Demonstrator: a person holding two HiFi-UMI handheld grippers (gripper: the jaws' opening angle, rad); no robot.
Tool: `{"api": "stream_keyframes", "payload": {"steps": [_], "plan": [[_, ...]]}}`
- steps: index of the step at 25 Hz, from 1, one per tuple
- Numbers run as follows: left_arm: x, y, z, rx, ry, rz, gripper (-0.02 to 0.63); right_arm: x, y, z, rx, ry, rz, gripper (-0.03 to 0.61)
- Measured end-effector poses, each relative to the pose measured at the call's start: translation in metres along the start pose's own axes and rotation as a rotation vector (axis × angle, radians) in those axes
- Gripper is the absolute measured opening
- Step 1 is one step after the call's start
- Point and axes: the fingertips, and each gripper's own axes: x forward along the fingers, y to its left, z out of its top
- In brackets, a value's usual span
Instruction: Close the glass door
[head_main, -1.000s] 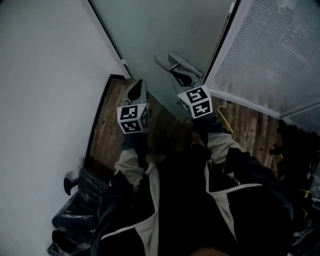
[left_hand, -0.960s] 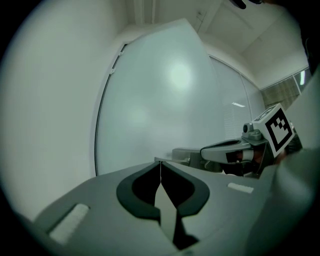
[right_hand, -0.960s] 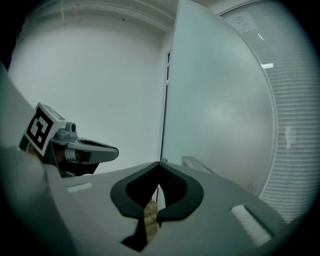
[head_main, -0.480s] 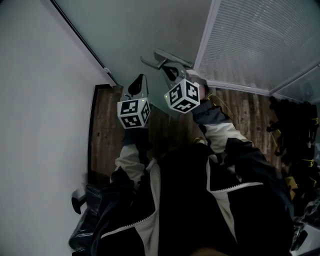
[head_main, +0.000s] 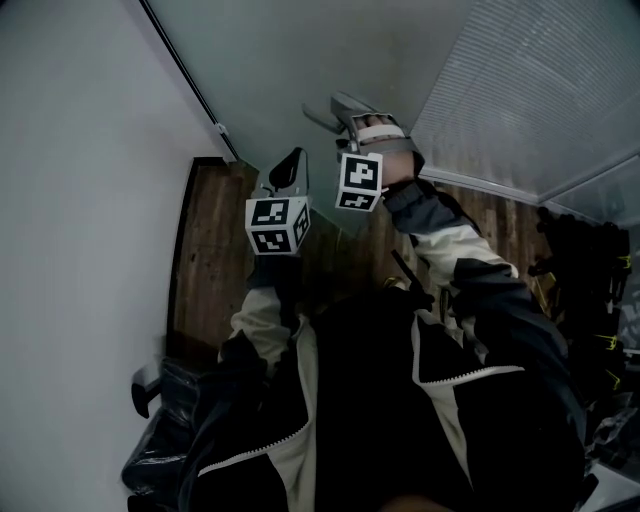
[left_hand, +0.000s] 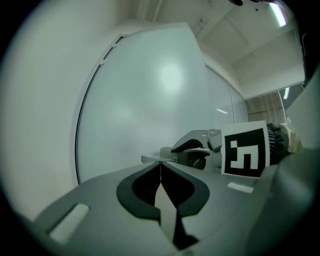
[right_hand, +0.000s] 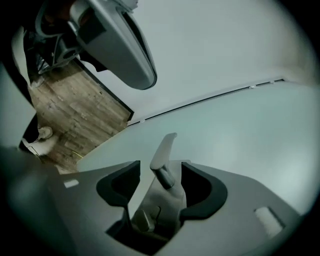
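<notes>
The frosted glass door (head_main: 300, 60) fills the top of the head view. Its grey lever handle (head_main: 335, 108) sticks out in front of my right gripper (head_main: 352, 125). In the right gripper view the handle (right_hand: 164, 150) stands between the jaws of that gripper (right_hand: 161, 172). The jaws are opening, with a gap on either side of the lever. My left gripper (head_main: 292, 162) hovers just left of the handle, close to the glass. Its jaws (left_hand: 160, 165) meet at the tips with nothing in them, and the handle (left_hand: 192, 145) shows beyond them.
A white wall (head_main: 80, 200) runs along the left, with a black door-frame strip beside it. A panel with slatted blinds (head_main: 540, 90) stands at the right. Dark wood floor (head_main: 215, 250) lies below. A black bag (head_main: 170, 420) sits at lower left and dark clutter (head_main: 590, 280) at right.
My right gripper has rolled over at the handle, so its marker cube shows another face. The left gripper has barely shifted. The head view has swung a little.
</notes>
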Motion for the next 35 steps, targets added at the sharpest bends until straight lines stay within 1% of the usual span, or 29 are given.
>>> {"api": "stream_keyframes", "payload": {"steps": [2,3,4,5,6,12,19,24,29,35], "plan": [[-0.003,0.000,0.000,0.002,0.001,-0.005,0.002,0.006,-0.001,0.001,-0.036,0.015,-0.010,0.244],[-0.005,0.000,0.001,0.003,-0.002,-0.004,0.002,0.007,-0.002,0.002,-0.049,0.020,-0.019,0.231],[-0.007,0.002,0.002,0.004,-0.005,-0.002,0.002,0.008,-0.004,0.002,-0.058,0.023,-0.029,0.174],[-0.009,0.004,0.003,0.004,-0.007,0.001,0.002,0.008,-0.005,0.002,-0.065,0.023,-0.038,0.137],[-0.010,0.006,0.003,0.002,-0.007,0.004,0.002,0.010,-0.005,0.001,-0.072,0.022,-0.045,0.130],[-0.009,0.014,0.001,-0.002,-0.006,0.000,0.000,0.018,-0.005,-0.002,-0.072,0.027,-0.063,0.129],[0.007,0.001,0.002,0.002,-0.012,-0.046,0.000,0.031,-0.013,-0.014,-0.080,0.050,-0.070,0.130],[0.022,-0.014,0.005,0.011,-0.007,-0.072,0.000,0.045,-0.023,-0.035,-0.097,0.068,-0.077,0.129],[0.041,-0.021,0.010,0.020,-0.002,-0.049,0.000,0.065,-0.037,-0.060,-0.131,0.070,-0.080,0.129],[0.084,-0.040,0.018,0.026,0.000,-0.045,0.000,0.099,-0.057,-0.101,-0.143,0.064,-0.078,0.130]]}}
